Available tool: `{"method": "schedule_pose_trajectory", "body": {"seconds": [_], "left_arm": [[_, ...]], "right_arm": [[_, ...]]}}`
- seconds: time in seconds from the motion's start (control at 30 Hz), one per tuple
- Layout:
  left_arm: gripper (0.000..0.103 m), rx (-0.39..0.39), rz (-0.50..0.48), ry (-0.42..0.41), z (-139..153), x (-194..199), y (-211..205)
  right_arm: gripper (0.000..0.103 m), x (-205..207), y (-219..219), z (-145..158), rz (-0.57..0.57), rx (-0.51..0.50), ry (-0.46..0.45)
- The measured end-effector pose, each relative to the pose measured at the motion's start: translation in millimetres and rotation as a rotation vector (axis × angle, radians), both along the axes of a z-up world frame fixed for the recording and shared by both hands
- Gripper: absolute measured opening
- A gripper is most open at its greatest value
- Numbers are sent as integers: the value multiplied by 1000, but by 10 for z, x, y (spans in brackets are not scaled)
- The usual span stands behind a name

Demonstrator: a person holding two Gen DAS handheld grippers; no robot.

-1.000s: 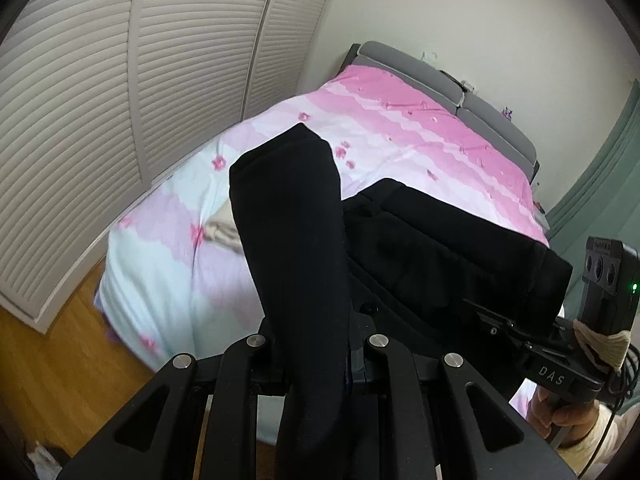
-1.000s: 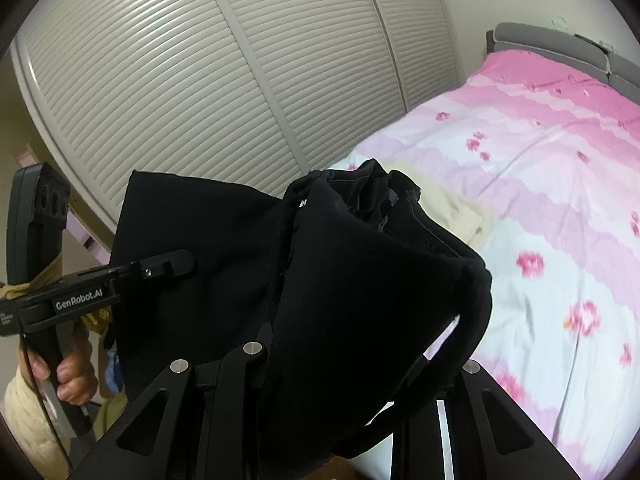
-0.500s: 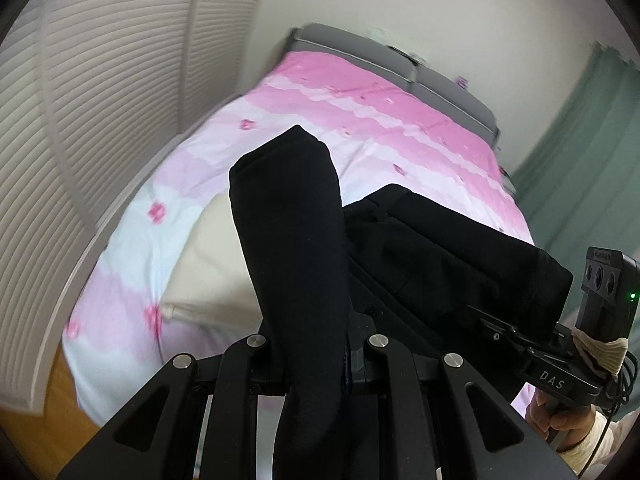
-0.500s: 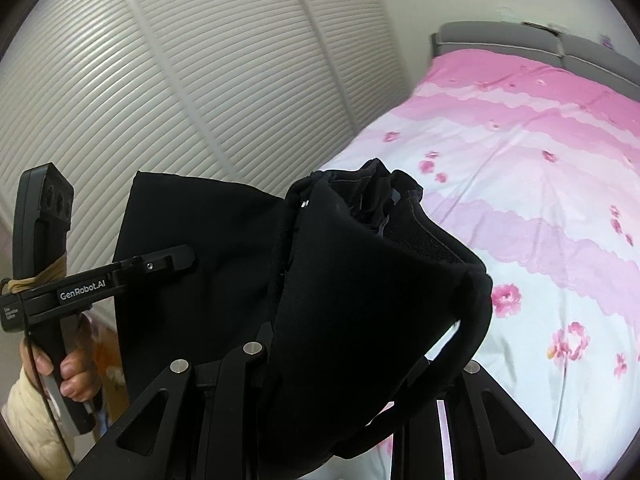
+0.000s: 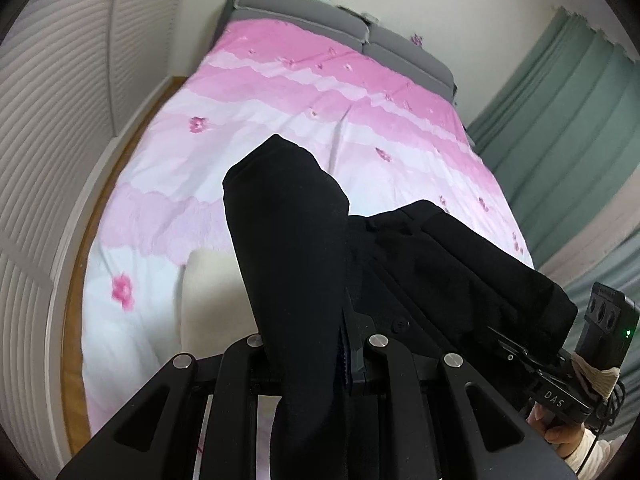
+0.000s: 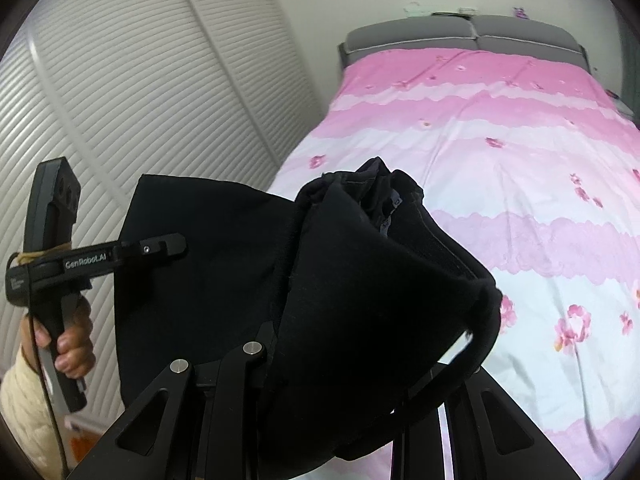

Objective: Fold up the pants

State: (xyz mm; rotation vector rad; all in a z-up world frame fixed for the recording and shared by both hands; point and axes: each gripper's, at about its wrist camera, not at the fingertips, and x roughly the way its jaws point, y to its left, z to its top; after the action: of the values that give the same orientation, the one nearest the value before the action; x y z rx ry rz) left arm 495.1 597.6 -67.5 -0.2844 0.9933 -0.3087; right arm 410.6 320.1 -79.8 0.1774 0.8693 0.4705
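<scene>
- The left gripper [image 5: 316, 360] has its jaws pinched tight on one end of the black fabric pants [image 5: 288, 248], which drape forward over its fingers.
- The right gripper [image 6: 340, 364] is clamped on a thicker, bunched part of the same pants [image 6: 372, 280], with a loop of cloth hanging off one side.
- The pants hang stretched between both grippers, above the near end of the bed with the pink-and-white flowered cover [image 5: 360, 112].
- A folded cream cloth [image 5: 212, 300] lies on the bed just beside the pants.
- White slatted closet doors [image 6: 140, 80] stand alongside, and green curtains [image 5: 568, 120] on the other side.
- A hand in a cream knit sleeve [image 6: 72, 344] grips the left handle.
</scene>
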Motion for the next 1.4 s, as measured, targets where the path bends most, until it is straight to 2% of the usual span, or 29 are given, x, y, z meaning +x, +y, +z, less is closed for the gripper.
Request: {"method": "schedule_pose_trajectory", "body": {"seconds": [0.2,0.37,0.43,0.57,0.67,0.73,0.77,0.83,0.9,0.97,1.03,1.17,1.2,1.27,1.4], "left_arm": [[18,9,-90,50,-329,692,210],[18,6,-136,119,-752,1139,266],[18,12,-160,166,-1004,1263,252],[19,50,-183,264,-1442,1377,223],[21,133,-184,302,-1689,1350,212],[29,162,-185,313,-1762,1308,235],[32,177,-177,313,-1790,1279,263],[41,225,-148,296,-1775,1215,312],[46,321,-101,250,-1690,1143,353],[47,425,-78,196,-1593,1032,384],[54,476,-68,163,-1493,930,390],[60,562,-86,83,-1239,515,212],[64,579,-89,64,-1179,391,139],[64,584,-102,32,-1054,176,-3],[69,552,-118,6,-833,-231,-350]], "right_arm": [[27,321,205,-315,-116,17,61],[27,530,315,-707,-185,-7,138],[27,523,342,-851,-197,-26,163],[27,620,356,-1186,-229,-56,246],[27,578,334,-1470,-258,-75,341],[29,526,351,-1586,-260,-99,375],[33,502,354,-1643,-260,-102,402],[36,480,371,-1679,-261,-116,447],[52,526,305,-1696,-271,-123,477],[56,396,182,-1711,-291,-125,493],[60,279,76,-1713,-303,-134,501],[68,8,-170,-1626,-301,-182,476],[68,-40,-214,-1578,-304,-202,461],[68,-129,-338,-1528,-303,-243,435],[68,-396,-609,-1287,-300,-267,379]]}}
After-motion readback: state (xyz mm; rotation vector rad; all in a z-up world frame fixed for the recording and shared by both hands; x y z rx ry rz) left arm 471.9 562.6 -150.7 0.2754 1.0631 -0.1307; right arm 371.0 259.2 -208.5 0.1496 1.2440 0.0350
